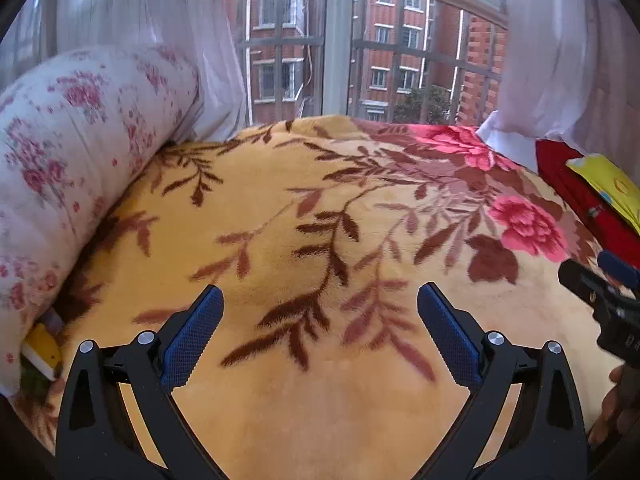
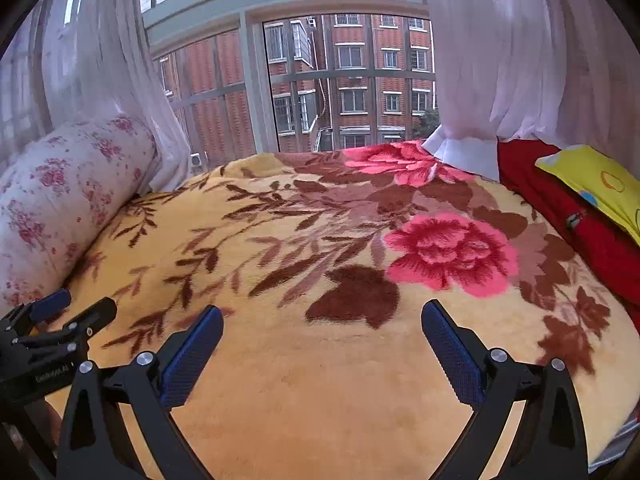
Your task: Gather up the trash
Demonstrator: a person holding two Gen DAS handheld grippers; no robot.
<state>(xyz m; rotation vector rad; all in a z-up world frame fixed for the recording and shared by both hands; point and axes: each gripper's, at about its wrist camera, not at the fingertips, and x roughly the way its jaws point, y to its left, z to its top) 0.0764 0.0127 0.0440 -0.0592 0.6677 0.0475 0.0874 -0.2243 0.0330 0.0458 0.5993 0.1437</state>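
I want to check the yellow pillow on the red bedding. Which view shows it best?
The right wrist view: the yellow pillow shows a broad face there. The left wrist view catches only a narrow strip at the frame edge.

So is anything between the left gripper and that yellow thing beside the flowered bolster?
Nothing lies on the blanket between the open left gripper and the yellow thing. The flowered bolster overhangs it, though, and partly hides it.
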